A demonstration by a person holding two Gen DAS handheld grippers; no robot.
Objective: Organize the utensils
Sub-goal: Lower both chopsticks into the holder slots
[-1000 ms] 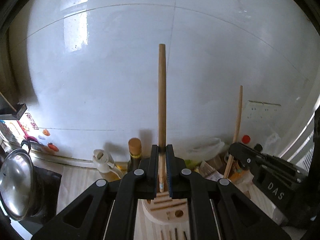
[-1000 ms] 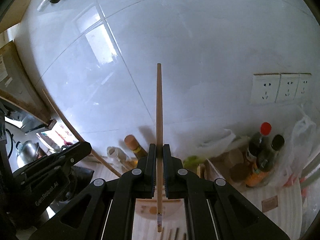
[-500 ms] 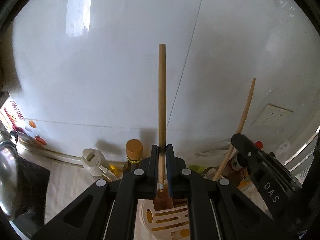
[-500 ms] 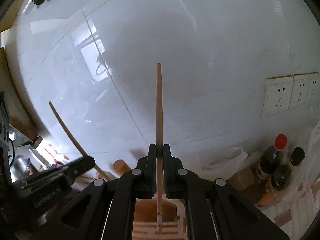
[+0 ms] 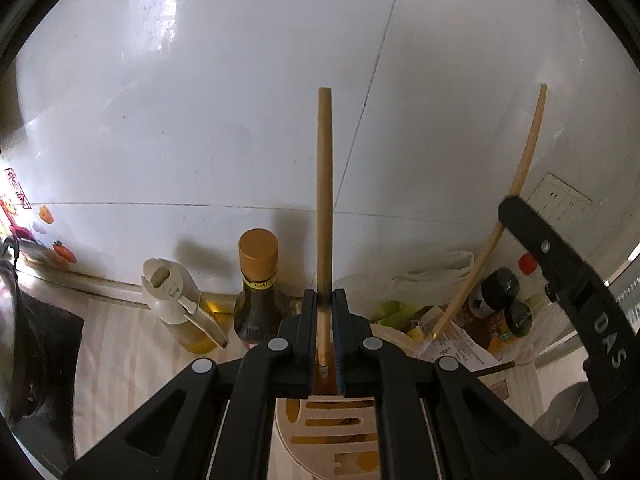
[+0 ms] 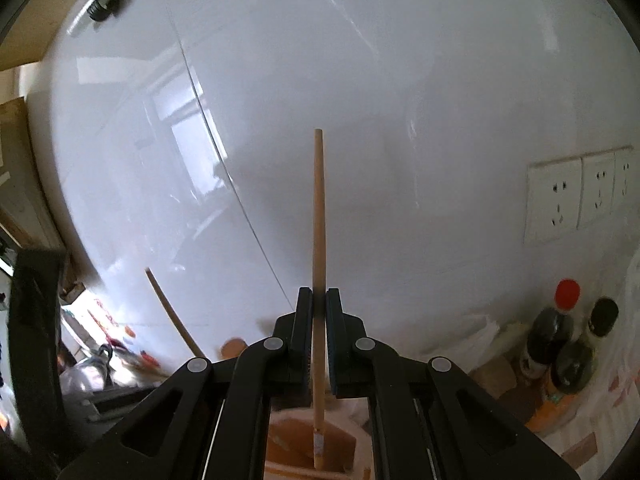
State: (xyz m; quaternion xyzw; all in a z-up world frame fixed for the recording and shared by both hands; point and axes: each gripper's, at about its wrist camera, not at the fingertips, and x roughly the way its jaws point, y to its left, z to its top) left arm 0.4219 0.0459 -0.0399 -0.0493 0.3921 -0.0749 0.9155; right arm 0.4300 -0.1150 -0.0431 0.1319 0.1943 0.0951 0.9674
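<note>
Both utensils over the rack, neither slotted yet.
Left gripper (image 5: 325, 312) is clamped on a wooden stick (image 5: 325, 200), upright, its low end just above the slotted holder (image 5: 340, 432). Right gripper (image 6: 319, 308) is clamped on a thinner stick (image 6: 318, 240), tip above the same holder (image 6: 288, 440). Still to do, I'd judge: lower both into slots, let go. Bottles (image 5: 256, 284) stand behind.

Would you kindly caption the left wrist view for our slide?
Left gripper shut on a wooden chopstick above a slotted cream utensil holder, bottles behind.
</note>
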